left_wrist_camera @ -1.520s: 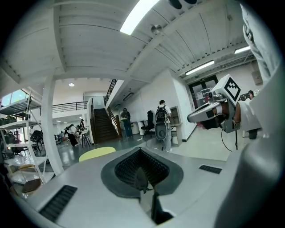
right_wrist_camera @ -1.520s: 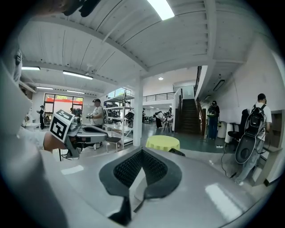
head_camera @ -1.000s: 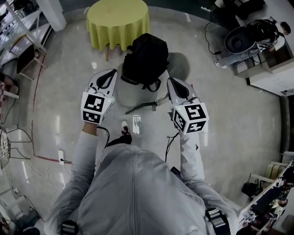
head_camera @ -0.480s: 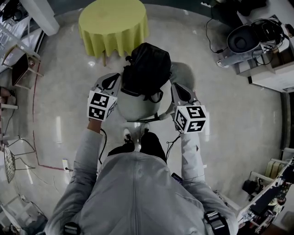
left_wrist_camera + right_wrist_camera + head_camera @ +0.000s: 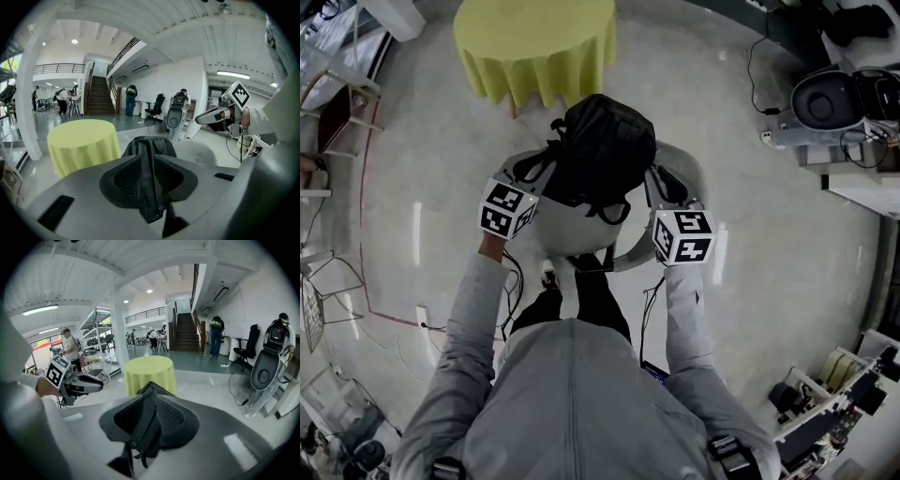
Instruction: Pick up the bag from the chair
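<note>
A black backpack (image 5: 598, 150) sits upright on a pale grey chair (image 5: 572, 234) in the head view. My left gripper (image 5: 532, 167) is at the bag's left side and my right gripper (image 5: 659, 178) at its right side, both pointing forward. In the left gripper view the jaws (image 5: 151, 158) are pressed together, with the bag's top (image 5: 150, 142) showing just past them. In the right gripper view the jaws (image 5: 151, 401) are likewise together, with the bag's peak (image 5: 153, 387) beyond. I see nothing clearly held by either. Whether either touches the bag is hidden.
A round table with a yellow cloth (image 5: 534, 42) stands just behind the chair. Grey equipment and cables (image 5: 830, 94) are at the far right, racks (image 5: 337, 103) at the far left. My legs and a shoe (image 5: 548, 274) are close to the chair's front.
I have stepped forward to the chair. Both grippers moved from in front of the chair up to the two sides of the bag.
</note>
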The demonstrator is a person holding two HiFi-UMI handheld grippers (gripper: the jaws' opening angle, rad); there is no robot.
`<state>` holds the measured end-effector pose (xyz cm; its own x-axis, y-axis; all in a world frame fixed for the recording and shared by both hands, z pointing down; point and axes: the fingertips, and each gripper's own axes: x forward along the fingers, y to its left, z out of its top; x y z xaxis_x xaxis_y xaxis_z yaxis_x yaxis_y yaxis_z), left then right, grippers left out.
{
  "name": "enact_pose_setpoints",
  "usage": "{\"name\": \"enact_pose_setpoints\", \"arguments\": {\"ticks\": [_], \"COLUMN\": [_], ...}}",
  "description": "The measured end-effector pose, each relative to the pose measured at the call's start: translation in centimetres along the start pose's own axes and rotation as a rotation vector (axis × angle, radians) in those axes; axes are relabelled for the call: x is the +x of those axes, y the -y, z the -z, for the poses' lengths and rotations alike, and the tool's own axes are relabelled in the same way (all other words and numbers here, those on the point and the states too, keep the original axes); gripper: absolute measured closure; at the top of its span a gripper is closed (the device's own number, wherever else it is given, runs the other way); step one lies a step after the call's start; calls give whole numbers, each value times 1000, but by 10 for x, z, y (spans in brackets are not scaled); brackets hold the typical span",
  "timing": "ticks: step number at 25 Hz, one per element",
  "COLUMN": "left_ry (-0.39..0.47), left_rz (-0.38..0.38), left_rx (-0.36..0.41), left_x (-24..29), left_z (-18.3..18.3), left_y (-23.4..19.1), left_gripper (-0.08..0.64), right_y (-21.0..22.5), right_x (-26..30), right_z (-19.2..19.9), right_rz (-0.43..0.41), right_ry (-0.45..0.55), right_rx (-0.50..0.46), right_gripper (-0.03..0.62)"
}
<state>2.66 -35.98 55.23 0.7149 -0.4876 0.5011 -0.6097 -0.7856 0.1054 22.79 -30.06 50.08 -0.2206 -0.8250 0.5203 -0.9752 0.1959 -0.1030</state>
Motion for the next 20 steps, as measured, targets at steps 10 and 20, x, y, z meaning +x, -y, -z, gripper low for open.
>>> {"name": "enact_pose_setpoints", "arguments": {"ticks": [10,20], "left_ry": [-257,-382], "left_rz": [13,14], "left_rx": [-126,-113], "left_x": [96,150], "left_z": [101,154], "left_y": [-28,-39], "left_gripper": [375,346], "right_y": [64,89], "right_x": [108,162], "right_z": [62,112], "right_rz": [-59,-64], "right_ry": [-186,-268], "right_rx": [74,160], "right_gripper": [342,310]}}
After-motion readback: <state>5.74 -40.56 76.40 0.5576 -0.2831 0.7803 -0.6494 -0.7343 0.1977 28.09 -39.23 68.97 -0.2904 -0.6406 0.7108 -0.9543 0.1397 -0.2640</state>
